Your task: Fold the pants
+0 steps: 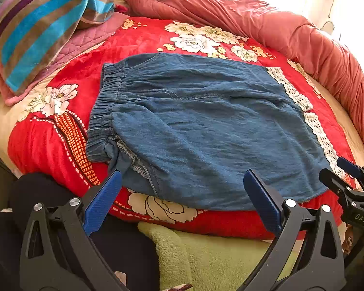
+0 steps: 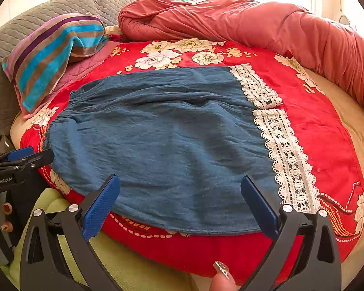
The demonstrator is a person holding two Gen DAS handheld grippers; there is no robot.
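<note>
Lying flat on the red blanket, the pants spread across the middle of the bed, waistband toward the left and lace hems toward the right. In the left wrist view the left tool sits at the near edge of the pants with its blue pads spread wide. The left pad is beside the near waistband corner, where the fabric is bunched and shows a seam. The right pad lies over the near hem edge. Whether either pad touches the cloth cannot be told.

In the right wrist view the right tool is also spread wide, both pads over the near edge of the pants, toward the lace end. Nothing is pinched by either tool. Each tool shows in the other's view: the right tool beside the lace corner, the left tool beside the waistband end. Their state cannot be told from these side views.

A striped towel lies over a pink quilted pad at the far left, clear of the pants. A rolled pink duvet runs along the far and right sides of the bed. A green cloth lies below the near blanket edge. A fingertip with a glitter nail shows at the bottom of the right wrist view. Nothing lies on top of the pants.
</note>
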